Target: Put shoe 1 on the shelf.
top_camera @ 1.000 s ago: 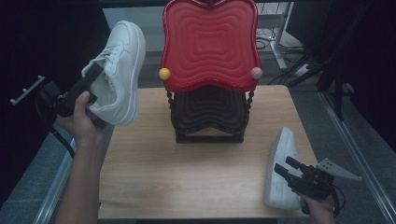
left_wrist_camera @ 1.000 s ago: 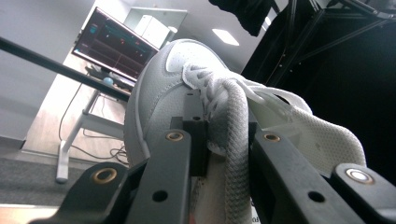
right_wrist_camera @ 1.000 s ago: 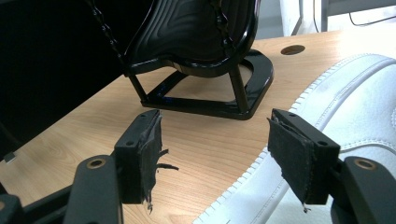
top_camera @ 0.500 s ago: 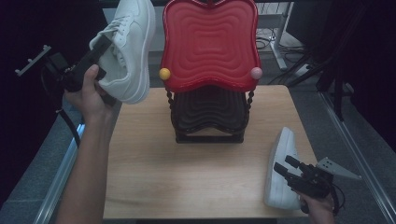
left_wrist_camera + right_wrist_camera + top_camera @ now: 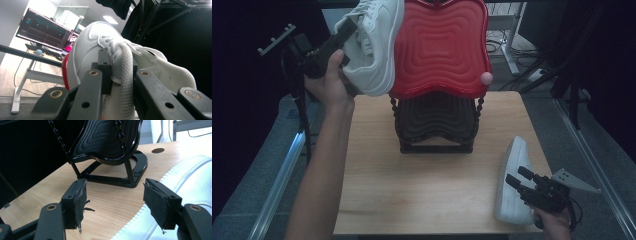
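A white sneaker [image 5: 373, 47] hangs in the air at the upper left, its sole against the left edge of the red wavy top shelf [image 5: 439, 50] of a two-tier rack. My left gripper [image 5: 343, 37] is shut on its collar and laces; in the left gripper view the sneaker [image 5: 87, 47] rises past my jaws, which clamp the padded collar at my left gripper [image 5: 117, 67]. A second white sneaker [image 5: 511, 182] lies on its side at the table's right front. My right gripper [image 5: 521, 181] stands open over that sneaker [image 5: 185, 175], with nothing between the pads [image 5: 156, 205].
The rack's black lower shelf [image 5: 437, 120] and base [image 5: 117, 180] stand mid-table. A pink ball [image 5: 486, 77] sits at the red shelf's right corner. The wooden table [image 5: 422, 190] has a hole [image 5: 158, 150] near the rack. A desk with monitors [image 5: 42, 32] stands beyond.
My left hand has lifted the sneaker up and to the right, onto the red shelf's left edge, covering the yellow ball there. The right gripper and second sneaker have stayed put.
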`<state>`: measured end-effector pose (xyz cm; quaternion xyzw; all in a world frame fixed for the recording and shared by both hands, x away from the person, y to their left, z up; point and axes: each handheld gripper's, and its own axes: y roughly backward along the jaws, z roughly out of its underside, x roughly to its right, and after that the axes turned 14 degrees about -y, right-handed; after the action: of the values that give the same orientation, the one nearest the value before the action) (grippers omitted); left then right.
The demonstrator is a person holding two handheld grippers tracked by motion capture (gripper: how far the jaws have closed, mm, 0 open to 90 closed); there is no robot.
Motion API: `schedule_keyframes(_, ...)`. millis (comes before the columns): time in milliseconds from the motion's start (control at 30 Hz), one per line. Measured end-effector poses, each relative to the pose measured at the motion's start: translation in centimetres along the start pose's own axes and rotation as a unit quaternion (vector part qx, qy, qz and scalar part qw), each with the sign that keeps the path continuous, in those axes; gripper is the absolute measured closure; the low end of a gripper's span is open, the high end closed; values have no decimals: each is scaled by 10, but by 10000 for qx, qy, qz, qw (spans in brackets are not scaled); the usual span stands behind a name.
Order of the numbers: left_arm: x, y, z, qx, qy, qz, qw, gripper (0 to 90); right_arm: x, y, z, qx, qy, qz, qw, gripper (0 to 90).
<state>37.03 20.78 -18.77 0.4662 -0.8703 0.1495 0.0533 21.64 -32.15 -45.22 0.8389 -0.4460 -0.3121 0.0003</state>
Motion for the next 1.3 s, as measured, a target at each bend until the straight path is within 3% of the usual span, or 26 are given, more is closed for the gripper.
schedule_keyframes(133, 13, -20, -5, -109, -251, -61, 9996, 815, 0, 1, 0, 77, -9, 8, 10000, 354)
schedule_keyframes(300, 19, -44, 1, -170, -179, -80, 9997, 815, 0, 2, -1, 69, 12, -2, 10000, 354)
schedule_keyframes(433, 23, -59, 8, -188, -443, -260, 9985, 815, 0, 3, -1, 87, -25, -20, 10000, 354)
schedule_keyframes(533, 22, -68, 15, -253, -474, -345, 9980, 814, 2, 3, -2, 96, -12, -17, 10000, 354)
schedule_keyframes(600, 21, -72, 20, -257, -425, -388, 9980, 814, 3, 4, -3, 75, -33, -26, 10000, 354)
schedule_keyframes(867, 24, -86, 34, -348, -559, -482, 9967, 813, 5, 7, -4, 110, -71, -19, 9999, 357)
schedule_keyframes(1000, 27, -90, 40, -440, -748, -558, 9947, 812, 4, 5, -4, 80, -71, -43, 9999, 358)
schedule_keyframes(1300, 27, -91, 47, -511, -945, -771, 9912, 807, 6, 8, -4, 114, -67, -42, 9999, 358)
